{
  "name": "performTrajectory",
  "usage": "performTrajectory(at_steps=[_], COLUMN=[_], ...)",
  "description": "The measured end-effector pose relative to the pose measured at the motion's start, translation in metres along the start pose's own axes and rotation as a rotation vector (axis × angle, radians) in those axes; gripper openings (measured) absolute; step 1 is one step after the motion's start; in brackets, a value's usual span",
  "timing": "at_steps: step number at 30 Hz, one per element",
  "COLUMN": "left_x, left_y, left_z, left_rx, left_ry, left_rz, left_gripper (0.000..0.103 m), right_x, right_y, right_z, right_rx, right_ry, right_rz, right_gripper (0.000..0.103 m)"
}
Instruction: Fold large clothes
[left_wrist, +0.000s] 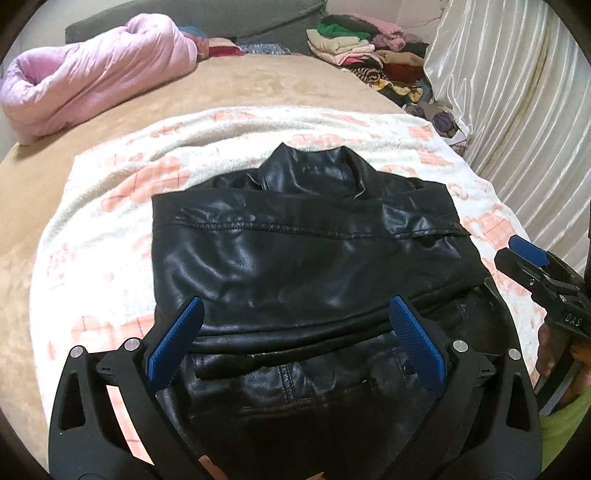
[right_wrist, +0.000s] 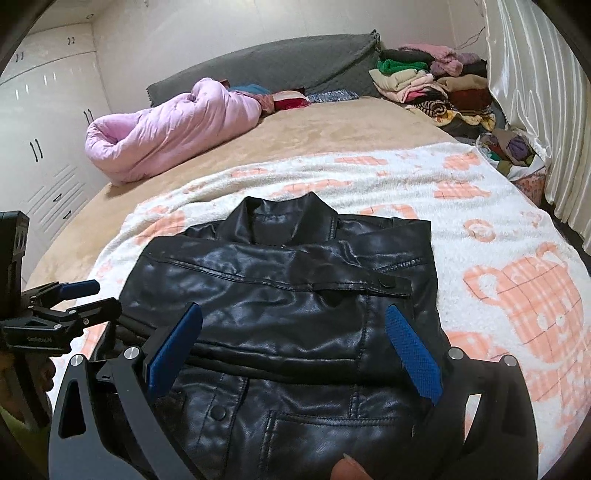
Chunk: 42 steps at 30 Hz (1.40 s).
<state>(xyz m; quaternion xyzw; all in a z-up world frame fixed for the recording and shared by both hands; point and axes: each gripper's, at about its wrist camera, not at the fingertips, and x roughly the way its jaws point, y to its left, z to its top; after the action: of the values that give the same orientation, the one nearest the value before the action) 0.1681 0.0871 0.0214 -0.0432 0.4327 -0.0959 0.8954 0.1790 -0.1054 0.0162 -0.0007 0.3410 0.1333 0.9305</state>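
Observation:
A black leather jacket (left_wrist: 295, 258) lies folded on a white blanket with orange print (left_wrist: 110, 184), collar toward the far side. The same jacket (right_wrist: 280, 302) fills the middle of the right wrist view. My left gripper (left_wrist: 295, 314) hovers above its near part, jaws wide open, nothing between the blue pads (left_wrist: 173, 347). My right gripper (right_wrist: 293, 321) also hangs open over the jacket with empty jaws. The right gripper (left_wrist: 524, 258) shows at the right edge of the left wrist view. At the left edge of the right wrist view the left gripper (right_wrist: 88, 295) is seen.
A rolled pink quilt (left_wrist: 92, 77) lies at the far left of the tan bed cover (left_wrist: 258, 85). Stacks of folded clothes (left_wrist: 362, 48) sit at the far right by a grey headboard (right_wrist: 277, 62). Pale curtains (left_wrist: 517, 110) hang on the right, white cabinets (right_wrist: 40, 129) on the left.

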Motion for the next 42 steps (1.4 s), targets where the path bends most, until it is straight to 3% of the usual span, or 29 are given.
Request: performTrajectory(at_steps=[14, 23, 42], left_x=[-0.057, -0.078, -0.105], left_y=[-0.024, -0.037, -0.053], left_z=[-0.01, -0.025, -0.06], left_rx=[0.004, -0.007, -0.03], left_ry=[-0.107, -0.119, -0.115], left_rz=[-0.014, -0.023, 0.027], left_gripper=[0.094, 0.094, 0.094], right_x=[-0.061, -0.086, -0.125], right_y=[0.008, 0.003, -0.01], right_z=[0.004, -0.004, -0.031], right_rx=[-0.024, -0.014, -0.006], right_ry=[-0.066, -0.077, -0.083], right_rz=[0.007, 0.005, 0.052], right_gripper=[0.099, 0.099, 0.099])
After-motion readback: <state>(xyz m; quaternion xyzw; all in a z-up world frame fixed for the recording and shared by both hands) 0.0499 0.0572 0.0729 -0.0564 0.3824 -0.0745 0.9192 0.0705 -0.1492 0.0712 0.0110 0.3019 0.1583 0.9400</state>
